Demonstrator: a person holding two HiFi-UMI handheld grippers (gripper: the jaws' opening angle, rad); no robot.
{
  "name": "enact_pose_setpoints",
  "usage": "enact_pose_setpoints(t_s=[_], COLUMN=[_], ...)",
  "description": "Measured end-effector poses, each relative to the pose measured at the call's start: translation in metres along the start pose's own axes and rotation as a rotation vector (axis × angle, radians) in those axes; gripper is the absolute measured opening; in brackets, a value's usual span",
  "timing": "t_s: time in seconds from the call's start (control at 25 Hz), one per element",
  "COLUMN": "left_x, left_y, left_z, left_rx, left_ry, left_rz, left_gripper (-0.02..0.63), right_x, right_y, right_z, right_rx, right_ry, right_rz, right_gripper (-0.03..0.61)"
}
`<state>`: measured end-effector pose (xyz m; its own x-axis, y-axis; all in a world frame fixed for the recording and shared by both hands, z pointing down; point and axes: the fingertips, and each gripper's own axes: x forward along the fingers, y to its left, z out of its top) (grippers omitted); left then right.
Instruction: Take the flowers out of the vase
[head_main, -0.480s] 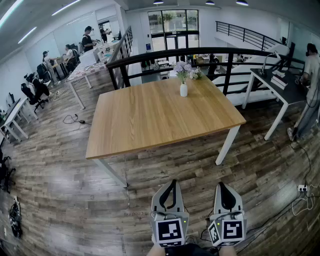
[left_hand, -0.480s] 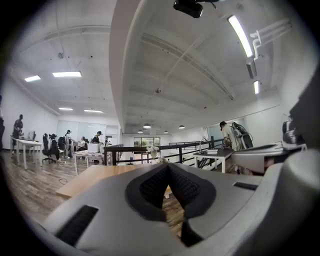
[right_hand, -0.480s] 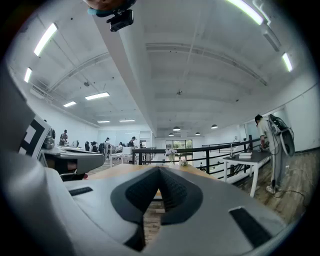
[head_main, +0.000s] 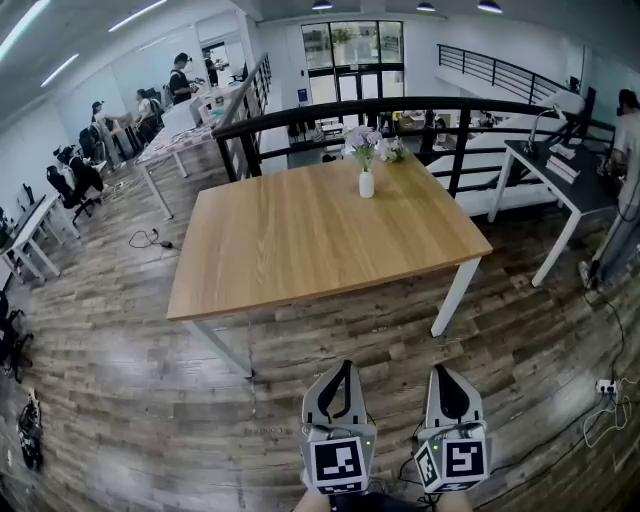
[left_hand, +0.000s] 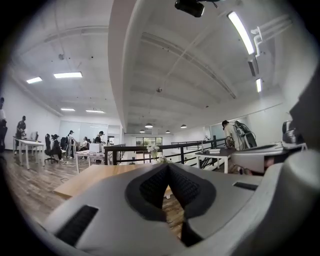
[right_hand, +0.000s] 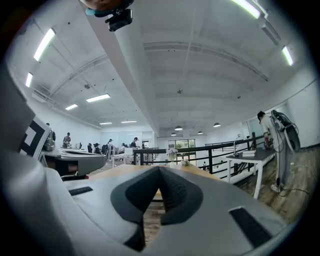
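A person stands back from a wooden table (head_main: 300, 240) in an open-plan office, holding the left gripper (head_main: 347, 366) and the right gripper (head_main: 441, 371) level and side by side above the plank floor (head_main: 150, 400). Both are well short of the table's near edge. Each pair of jaws is pressed together with nothing between them, as both gripper views confirm. The small white vase (head_main: 367, 183) stands upright near the table's far edge, just in front of the black railing (head_main: 420, 102), with the pale flowers (head_main: 364, 139) sitting in its neck. The job appears to be at its very start, in the approach, with the flowers untouched and well out of reach. The next move calls for closing in on the table and bringing the grippers across to the far side. One gripper should open to take the stems above the vase's mouth. The other could probably steady the light vase so that it does not tip as the flowers lift out.
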<state>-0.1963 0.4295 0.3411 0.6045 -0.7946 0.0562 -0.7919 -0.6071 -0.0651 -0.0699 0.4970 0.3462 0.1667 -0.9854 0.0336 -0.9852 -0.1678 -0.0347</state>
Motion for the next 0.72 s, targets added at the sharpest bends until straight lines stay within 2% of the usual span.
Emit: enact_pose_setpoints(t_s=[0.44,0.72], left_x=[0.019,0.060], left_y=[-0.010,0.002], left_z=[-0.011,-0.019], left_rx=[0.008,0.009], left_ry=[0.013,0.030], left_rz=[0.049,0.047], left_gripper=[0.028,0.028], right_x=[0.019,0.060], right_y=[-0.031,-0.042], right_z=[-0.018,-0.025], right_rx=[0.046,0.060], right_ry=[0.012,0.019], right_rz=[0.009,-0.006], right_gripper=[0.002,0.002])
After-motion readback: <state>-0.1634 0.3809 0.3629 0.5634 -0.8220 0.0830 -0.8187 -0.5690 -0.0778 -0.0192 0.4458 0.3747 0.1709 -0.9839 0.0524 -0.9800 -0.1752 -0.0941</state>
